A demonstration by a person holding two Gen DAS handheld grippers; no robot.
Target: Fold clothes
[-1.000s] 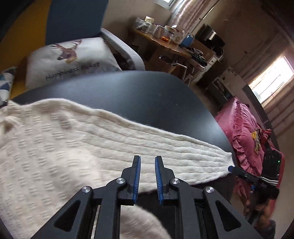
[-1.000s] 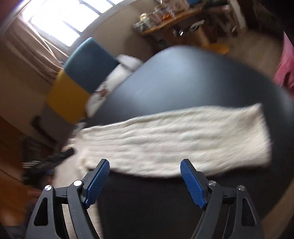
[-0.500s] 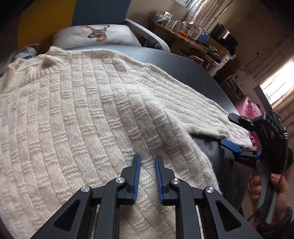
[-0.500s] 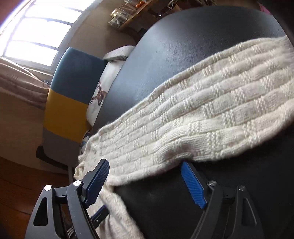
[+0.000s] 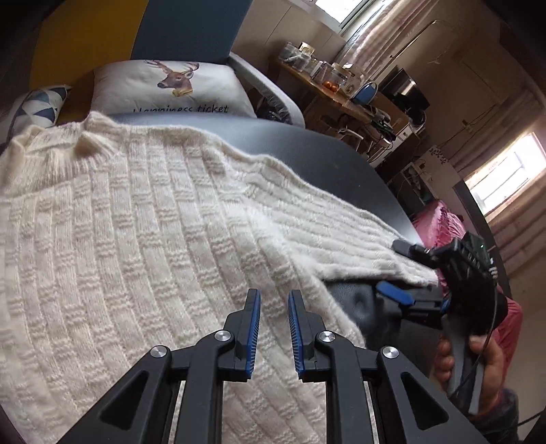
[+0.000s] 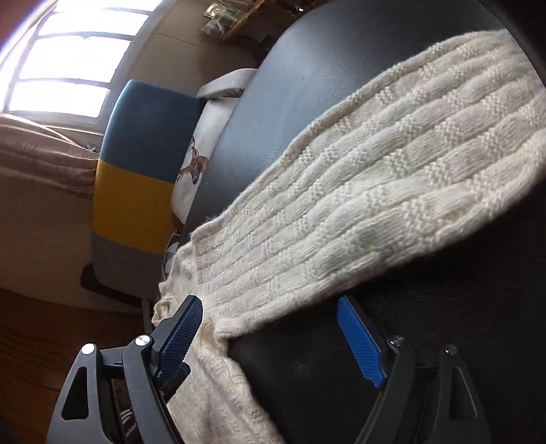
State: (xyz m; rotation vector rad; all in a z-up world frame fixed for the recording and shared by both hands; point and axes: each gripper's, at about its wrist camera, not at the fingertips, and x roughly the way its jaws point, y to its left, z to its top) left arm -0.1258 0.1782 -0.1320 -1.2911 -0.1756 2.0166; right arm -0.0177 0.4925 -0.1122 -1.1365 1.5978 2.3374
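A cream knitted sweater [image 5: 136,239] lies spread on a round black table [image 5: 324,153], one sleeve [image 5: 341,232] stretched out to the right. My left gripper [image 5: 274,292] hovers low over the sweater's body, its blue pads nearly together with only a narrow slit and nothing between them. My right gripper [image 5: 399,269] is wide open at the sleeve's lower edge, held by a hand [image 5: 477,358]. In the right wrist view the sleeve [image 6: 375,191] runs diagonally, and its edge lies between the spread fingers of the right gripper [image 6: 269,302]. One pad is over the knit, the other over bare table [image 6: 324,68].
Behind the table stands an armchair [image 5: 187,30] in blue and yellow with a deer-print cushion [image 5: 170,88]. A cluttered wooden desk [image 5: 334,92] is farther back. A pink bed [image 5: 433,225] sits beyond the table's right edge.
My left gripper moved from the sleeve's end to above the sweater's body. My right gripper came closer and lower to the sleeve's edge. Neither gripper changed its opening.
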